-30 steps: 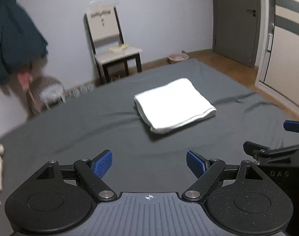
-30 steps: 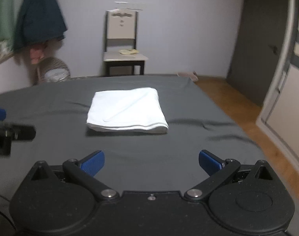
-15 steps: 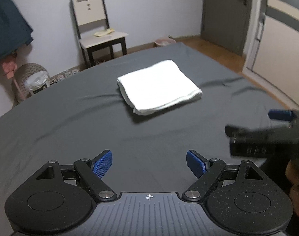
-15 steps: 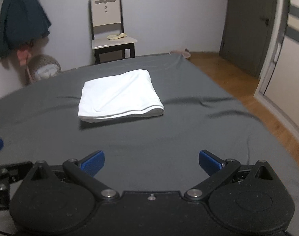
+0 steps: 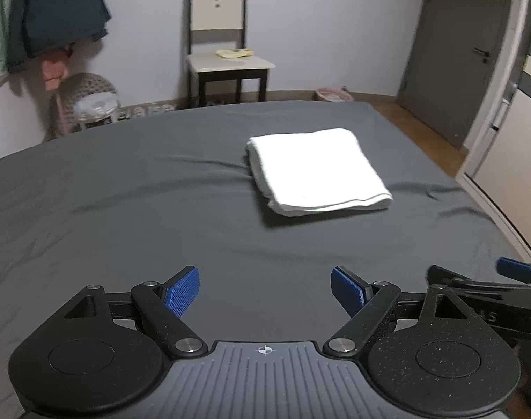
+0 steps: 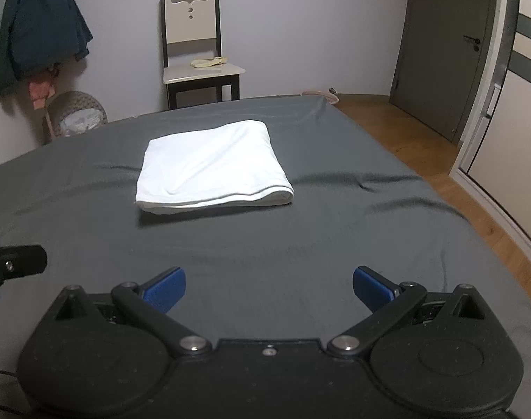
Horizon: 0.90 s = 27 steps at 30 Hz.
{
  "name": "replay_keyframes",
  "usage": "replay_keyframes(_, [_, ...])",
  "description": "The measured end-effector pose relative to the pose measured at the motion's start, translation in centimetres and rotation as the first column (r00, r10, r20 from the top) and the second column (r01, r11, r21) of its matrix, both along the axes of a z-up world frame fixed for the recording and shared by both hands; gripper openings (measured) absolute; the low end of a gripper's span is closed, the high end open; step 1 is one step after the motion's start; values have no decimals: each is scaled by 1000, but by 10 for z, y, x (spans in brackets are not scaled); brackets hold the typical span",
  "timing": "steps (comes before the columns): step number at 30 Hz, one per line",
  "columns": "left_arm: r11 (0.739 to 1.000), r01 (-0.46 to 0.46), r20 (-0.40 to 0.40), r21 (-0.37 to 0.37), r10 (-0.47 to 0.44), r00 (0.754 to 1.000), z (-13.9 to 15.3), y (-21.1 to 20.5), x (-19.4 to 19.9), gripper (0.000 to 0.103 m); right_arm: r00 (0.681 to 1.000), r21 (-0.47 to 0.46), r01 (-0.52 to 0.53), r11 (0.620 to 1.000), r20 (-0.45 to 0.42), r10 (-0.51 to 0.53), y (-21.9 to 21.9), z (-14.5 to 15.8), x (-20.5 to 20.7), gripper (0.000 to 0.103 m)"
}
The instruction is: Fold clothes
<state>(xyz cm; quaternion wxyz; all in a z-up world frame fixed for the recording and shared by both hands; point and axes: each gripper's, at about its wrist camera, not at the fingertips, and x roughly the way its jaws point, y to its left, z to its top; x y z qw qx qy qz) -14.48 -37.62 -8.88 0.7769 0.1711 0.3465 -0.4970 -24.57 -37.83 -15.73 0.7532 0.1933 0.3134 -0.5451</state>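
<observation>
A white garment [image 5: 316,169] lies folded into a neat rectangle on the dark grey bed sheet [image 5: 125,192], right of centre in the left wrist view. The same folded white garment [image 6: 211,166] sits left of centre in the right wrist view, on the sheet [image 6: 335,227]. My left gripper [image 5: 264,289] hovers over the near part of the bed, open and empty, well short of the garment. My right gripper [image 6: 268,288] is likewise open and empty, also well back from it. Each gripper shows at the edge of the other's view.
A chair [image 5: 223,56] with a small yellowish item on its seat stands against the far wall. Dark clothes [image 5: 52,17] hang at the left above a round basket [image 5: 85,103]. A grey door [image 6: 443,45] and wooden floor [image 6: 405,122] lie to the right.
Both views have swung: the garment shifted right in the left wrist view and stayed left of centre in the right one. Both grippers stayed open and empty.
</observation>
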Motion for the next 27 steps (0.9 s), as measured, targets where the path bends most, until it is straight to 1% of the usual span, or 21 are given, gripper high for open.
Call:
replay_keyframes(2, [1000,-9,14,-1,9,1000,-1,0,0,84,1000,7,7,1000,10,-7,-2,-1,-2,103])
replay_keyframes(5, [1000,-10,55,9,9,998,0,-2,-3,84,1000,13,3,1000,6,-3,-3,-2,-1,103])
replay_keyframes(7, [1000,-3,77,3,3,997,2,-2,-5,84,1000,16,1,1000,3,-1,-3,-3,0,103])
replay_keyframes(13, [1000,3,117,-5,-2,993,8,-3,-9,84,1000,11,1,1000,8,-2,-3,-3,-2,103])
replay_keyframes(16, [1000,2,120,0,-2,993,9,-3,-10,84,1000,4,-2,1000,4,2,-2,-3,-1,103])
replay_keyframes(21, [1000,-5,101,1,5,995,8,-2,-7,84,1000,1,-2,1000,-2,2,-1,-3,0,103])
replay_keyframes(27, [1000,-4,116,0,4,993,6,-2,-9,84,1000,5,-1,1000,-6,1,-1,-3,1,103])
